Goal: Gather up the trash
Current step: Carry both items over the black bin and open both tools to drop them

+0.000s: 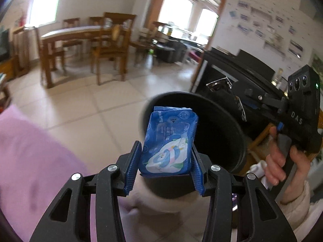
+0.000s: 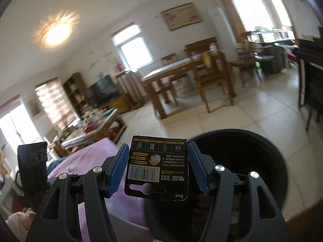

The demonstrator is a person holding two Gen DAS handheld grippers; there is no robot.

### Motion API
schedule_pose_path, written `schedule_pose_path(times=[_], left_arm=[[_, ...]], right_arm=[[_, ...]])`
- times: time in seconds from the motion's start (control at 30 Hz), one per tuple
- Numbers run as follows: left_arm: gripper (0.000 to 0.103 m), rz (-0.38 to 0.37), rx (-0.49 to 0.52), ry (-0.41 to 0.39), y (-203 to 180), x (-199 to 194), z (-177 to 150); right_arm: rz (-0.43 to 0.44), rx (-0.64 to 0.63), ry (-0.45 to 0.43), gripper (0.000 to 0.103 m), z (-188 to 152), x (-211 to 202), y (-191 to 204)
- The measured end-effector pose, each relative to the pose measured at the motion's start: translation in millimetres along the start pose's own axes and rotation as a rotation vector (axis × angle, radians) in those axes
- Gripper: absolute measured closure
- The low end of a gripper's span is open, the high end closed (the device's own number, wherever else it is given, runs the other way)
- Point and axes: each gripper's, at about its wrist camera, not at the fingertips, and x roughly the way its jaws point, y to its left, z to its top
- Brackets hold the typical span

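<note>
My left gripper (image 1: pixel 166 151) is shut on a blue baby-wipes packet (image 1: pixel 168 139), held upright in front of the open mouth of a black round bin (image 1: pixel 218 133). My right gripper (image 2: pixel 158 161) is shut on a black battery card with a barcode (image 2: pixel 157 167), held just left of the same black bin (image 2: pixel 252 157). The right gripper's body and the hand that holds it show in the left wrist view (image 1: pixel 298 121), beyond the bin. The left gripper's body shows at the left of the right wrist view (image 2: pixel 32 167).
A purple cloth-covered surface (image 2: pixel 84 161) lies below both grippers. A wooden dining table with chairs (image 1: pixel 84 40) stands across the tiled floor. A black piano (image 1: pixel 232 74) stands at the right. A cluttered coffee table (image 2: pixel 94 127) and a TV are at the left.
</note>
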Motion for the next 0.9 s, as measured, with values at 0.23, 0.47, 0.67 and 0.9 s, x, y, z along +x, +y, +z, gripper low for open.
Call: schedule_pose_path(times=[0.23, 0.47, 0.67, 0.9], left_arm=[[0.057, -0.054, 0.042, 0.052, -46.8, 65.3, 5.7], [0.057, -0.050, 0.061, 0.085, -69.6, 97.6, 5.6], [0.054, -0.035, 0.085, 0.094, -76.3, 99.6, 6.9], [0.016, 0.034, 0.121, 0.043, -74.6, 73.6, 5.0]], right_arm=[[-0.063, 0.081, -0.007, 0.044, -11.9, -12.4, -53.4], [-0.062, 0.126, -0.003, 0.044, -19.7, -9.4, -69.4], [-0.046, 0.140, 0.009, 0.042, -22.5, -12.4, -78.2], [-0.035, 0.156, 0.012, 0.013, -19.8, -14.2, -74.4]])
